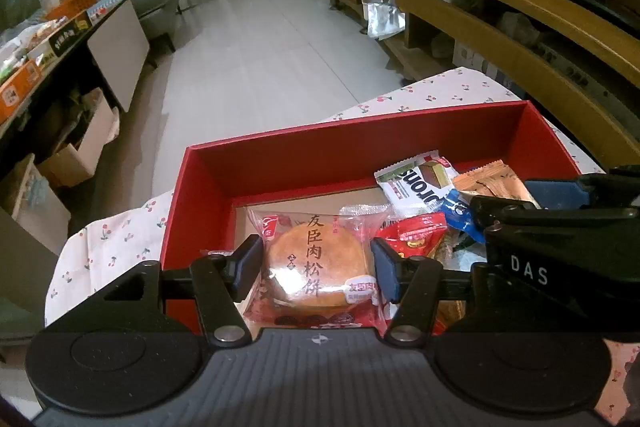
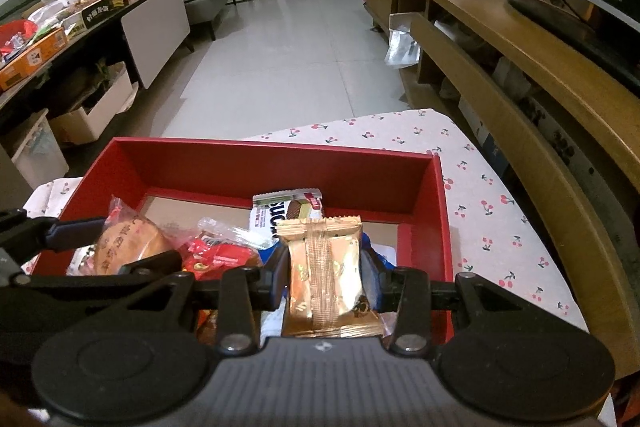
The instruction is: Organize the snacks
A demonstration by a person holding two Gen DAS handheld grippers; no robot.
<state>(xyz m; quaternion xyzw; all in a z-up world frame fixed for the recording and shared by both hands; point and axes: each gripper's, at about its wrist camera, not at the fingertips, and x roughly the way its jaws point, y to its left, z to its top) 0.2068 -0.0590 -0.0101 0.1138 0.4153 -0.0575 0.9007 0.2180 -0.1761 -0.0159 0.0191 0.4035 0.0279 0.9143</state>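
Note:
A red box [image 1: 360, 131] [image 2: 272, 147] sits on a cherry-print cloth and holds several snack packets. My left gripper [image 1: 316, 267] is shut on a clear red packet with a round meat-floss cake [image 1: 320, 263], held over the box's left part. My right gripper [image 2: 324, 275] is shut on a gold foil packet [image 2: 324, 267], upright over the box's right part. Between them lie a white and green wafer packet [image 1: 416, 179] [image 2: 288, 211], a red packet [image 1: 416, 231] [image 2: 220, 255] and a blue one [image 1: 460, 215]. The right wrist view catches the cake [image 2: 128, 247] at its left edge.
The cherry-print cloth [image 2: 480, 187] covers the small table under the box. A long wooden cabinet [image 2: 520, 39] runs along the right. A dark side table [image 2: 40, 55] with boxes and snacks stands at the left. Pale tiled floor [image 2: 288, 59] lies beyond.

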